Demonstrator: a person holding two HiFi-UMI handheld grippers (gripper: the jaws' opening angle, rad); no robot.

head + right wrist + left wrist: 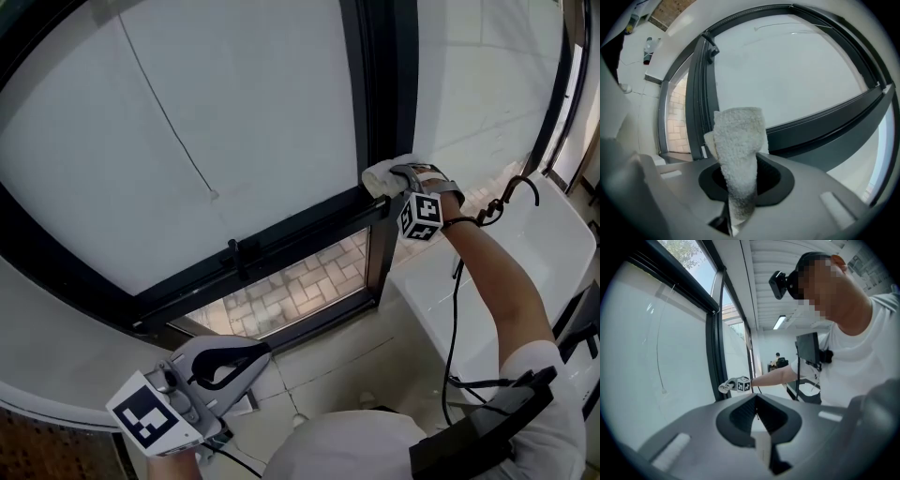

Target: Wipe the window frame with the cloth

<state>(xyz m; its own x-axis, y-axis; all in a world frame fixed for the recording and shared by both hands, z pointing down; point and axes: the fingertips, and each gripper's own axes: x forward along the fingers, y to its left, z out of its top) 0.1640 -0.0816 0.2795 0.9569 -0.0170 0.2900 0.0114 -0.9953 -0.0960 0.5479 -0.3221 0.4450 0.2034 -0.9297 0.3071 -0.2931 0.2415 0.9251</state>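
In the head view my right gripper point(401, 178) is shut on a white terry cloth point(382, 175) and holds it against the black window frame point(281, 239), where the horizontal bar meets the upright post. Seen from the right gripper view, the cloth point(738, 154) sticks up out of the right gripper point(737, 197), with the frame point(698, 93) just beyond it. My left gripper point(246, 354) hangs low at the bottom left, far from the window, shut with nothing in it. The left gripper view shows the left gripper point(757, 416) and, in the distance, the cloth point(725, 387) on the frame point(715, 357).
A window handle point(234, 251) sits on the lower bar. A thin cord with a small end knob point(214, 195) hangs across the frosted pane. A white sill ledge point(525, 272) lies to the right under my arm, with a black cable point(455, 309) trailing down.
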